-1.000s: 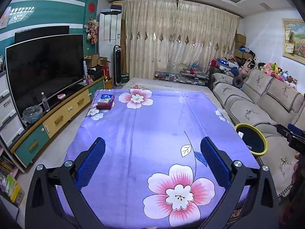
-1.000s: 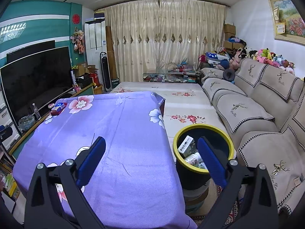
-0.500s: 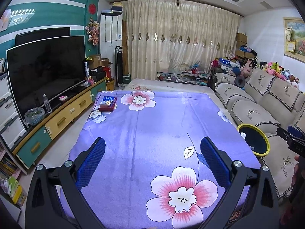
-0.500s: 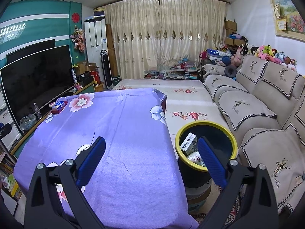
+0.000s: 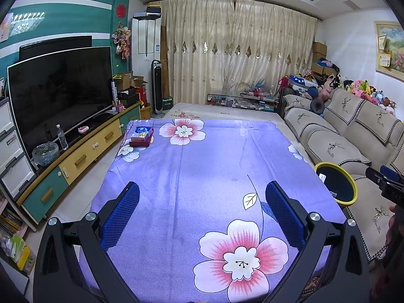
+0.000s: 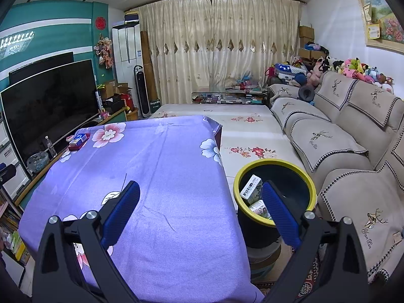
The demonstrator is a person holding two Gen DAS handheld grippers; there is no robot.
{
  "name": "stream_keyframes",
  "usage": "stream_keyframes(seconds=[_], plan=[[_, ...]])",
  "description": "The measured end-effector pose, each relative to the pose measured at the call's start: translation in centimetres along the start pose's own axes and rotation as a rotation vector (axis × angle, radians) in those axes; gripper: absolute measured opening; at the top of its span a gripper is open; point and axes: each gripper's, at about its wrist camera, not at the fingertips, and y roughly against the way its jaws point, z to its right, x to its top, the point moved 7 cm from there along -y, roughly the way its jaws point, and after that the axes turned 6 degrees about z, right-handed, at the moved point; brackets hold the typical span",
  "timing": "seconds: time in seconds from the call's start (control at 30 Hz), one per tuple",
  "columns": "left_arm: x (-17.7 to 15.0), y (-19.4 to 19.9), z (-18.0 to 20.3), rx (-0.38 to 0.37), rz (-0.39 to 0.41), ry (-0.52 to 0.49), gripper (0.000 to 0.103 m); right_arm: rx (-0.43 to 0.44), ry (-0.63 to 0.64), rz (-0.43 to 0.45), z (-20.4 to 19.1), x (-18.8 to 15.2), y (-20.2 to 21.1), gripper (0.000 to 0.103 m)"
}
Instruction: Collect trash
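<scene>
The trash, a white carton (image 6: pixel 251 190) and a can-like container (image 6: pixel 260 208) just below it, lies inside the yellow-rimmed bin (image 6: pixel 290 163). The bin stands on the floor just off the right edge of the worktop (image 6: pixel 156 176), between it and the sofa (image 6: pixel 348 151). The right gripper (image 6: pixel 200 208) hangs over the worktop's right edge, fingers (image 6: pixel 121 208) spread wide and holding nothing, the right-hand one showing in front of the bin's opening. The left gripper (image 5: pixel 202 210) hovers over the middle of the worktop's purple flowered cloth (image 5: pixel 202 166), fingers (image 5: pixel 120 214) likewise spread and empty. A blue box on a dark red one (image 5: pixel 142 136) sits at the worktop's far left corner, well away from the bin.
</scene>
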Motion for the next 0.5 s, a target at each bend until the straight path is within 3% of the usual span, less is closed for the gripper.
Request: stream_keyframes(seconds=[0.5], plan=[[0.01, -0.11, -0.19, 0.010, -0.002, -0.009, 0.098, 0.002, -0.009, -0.004, 0.19, -0.14, -0.29, 0.092]])
